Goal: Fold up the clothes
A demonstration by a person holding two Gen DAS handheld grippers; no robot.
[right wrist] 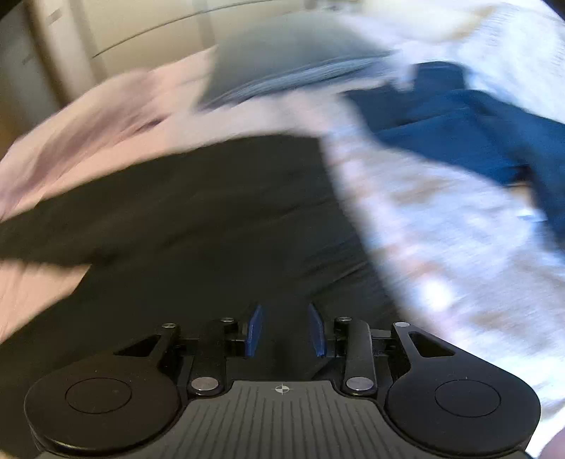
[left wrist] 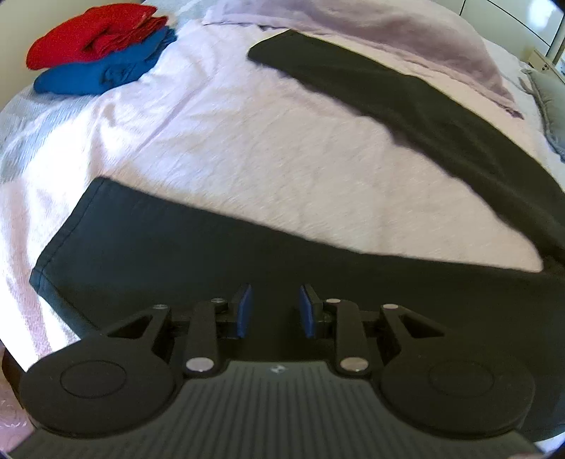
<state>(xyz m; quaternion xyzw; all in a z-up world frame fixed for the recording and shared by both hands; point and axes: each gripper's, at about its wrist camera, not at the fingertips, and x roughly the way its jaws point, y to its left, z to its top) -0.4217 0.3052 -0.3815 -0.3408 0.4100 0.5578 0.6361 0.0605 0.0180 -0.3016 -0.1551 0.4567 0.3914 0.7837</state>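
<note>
A black garment [left wrist: 176, 254] lies spread on the pale bedspread [left wrist: 247, 141]; it looks like trousers, with a second long part [left wrist: 423, 116] running off to the upper right. My left gripper [left wrist: 275, 293] hangs over the near part, open, and only dark cloth shows behind the gap between its blue pads [left wrist: 244, 307]. In the blurred right wrist view my right gripper [right wrist: 284, 314] is open above the same black garment [right wrist: 194, 212], with nothing pinched between its pads.
Folded red clothes [left wrist: 91, 39] lie on folded blue clothes [left wrist: 106, 70] at the far left of the bed. A lilac blanket [left wrist: 388, 31] is bunched along the far side. A blue garment [right wrist: 476, 130] lies right of the black one, with a grey pillow [right wrist: 282, 63] beyond and a wardrobe [right wrist: 123, 28] behind.
</note>
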